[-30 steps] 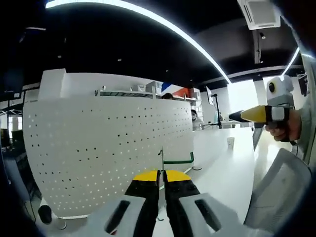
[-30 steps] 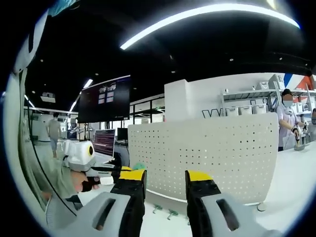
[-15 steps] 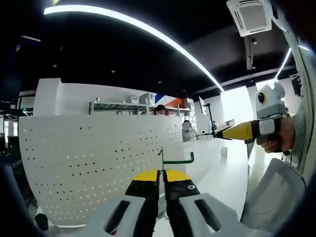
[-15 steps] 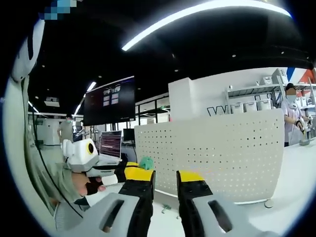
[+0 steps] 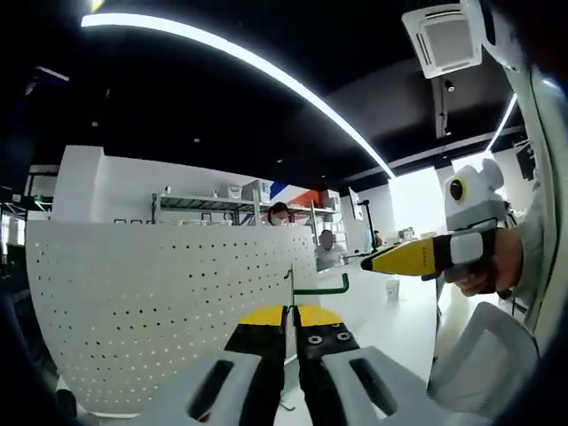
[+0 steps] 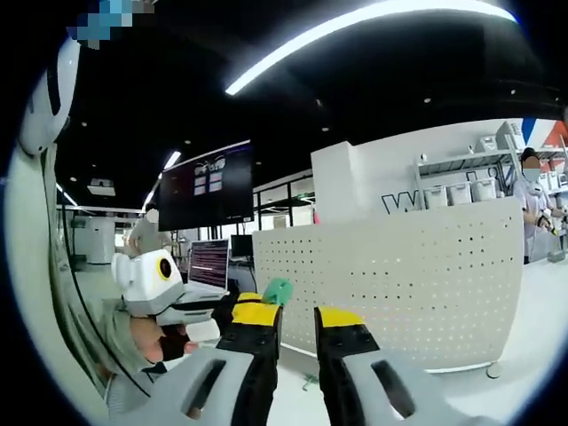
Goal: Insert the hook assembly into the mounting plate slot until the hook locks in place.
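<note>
Gripping green hook (image 5: 321, 287), left gripper (image 5: 291, 312), beside pegboard (image 5: 160, 302)

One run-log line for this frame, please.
left gripper: shut on green hook | right gripper: open, holds nothing | pegboard: upright, hook not inserted

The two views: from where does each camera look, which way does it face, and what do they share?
Left gripper view: rides on the left claw, shut on a green hook, facing the white pegboard; the right claw and the hand holding it enter at right.
Right gripper view: rides on the right claw, slightly open, facing the pegboard; a hand shows at left.
Shared: the pegboard.
</note>
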### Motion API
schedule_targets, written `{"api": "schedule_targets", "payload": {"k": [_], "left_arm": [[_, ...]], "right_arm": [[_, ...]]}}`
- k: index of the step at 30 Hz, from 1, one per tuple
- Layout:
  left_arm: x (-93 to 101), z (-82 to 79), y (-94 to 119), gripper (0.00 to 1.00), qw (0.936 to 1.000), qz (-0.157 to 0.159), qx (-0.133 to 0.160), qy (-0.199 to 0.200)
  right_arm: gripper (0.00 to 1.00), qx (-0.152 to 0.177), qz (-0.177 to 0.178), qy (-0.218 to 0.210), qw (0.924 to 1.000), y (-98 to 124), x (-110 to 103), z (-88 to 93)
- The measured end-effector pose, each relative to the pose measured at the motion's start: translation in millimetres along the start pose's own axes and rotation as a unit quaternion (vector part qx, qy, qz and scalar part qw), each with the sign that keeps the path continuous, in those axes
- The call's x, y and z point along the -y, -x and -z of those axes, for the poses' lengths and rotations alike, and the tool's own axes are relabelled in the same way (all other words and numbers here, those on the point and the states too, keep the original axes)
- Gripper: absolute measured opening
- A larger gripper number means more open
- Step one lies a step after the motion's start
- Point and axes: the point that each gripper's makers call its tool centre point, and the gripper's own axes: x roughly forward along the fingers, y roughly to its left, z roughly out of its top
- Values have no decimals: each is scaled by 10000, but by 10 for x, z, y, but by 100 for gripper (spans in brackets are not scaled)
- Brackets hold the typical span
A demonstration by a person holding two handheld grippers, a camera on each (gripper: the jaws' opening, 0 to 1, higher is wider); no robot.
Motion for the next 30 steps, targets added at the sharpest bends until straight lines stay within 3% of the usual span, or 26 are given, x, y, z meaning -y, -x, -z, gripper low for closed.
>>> {"api": "schedule_targets", "payload": {"k": [8,30], "left_arm": [[156,-115,-24,3,9997,168,149,15],[348,-257,-35,3,9986,372,371,-25]], "right_arm": [[13,92,-120,21,9999,-62,-92,-68],[9,177,-251,-103,9995,-155,-157,-116]]}}
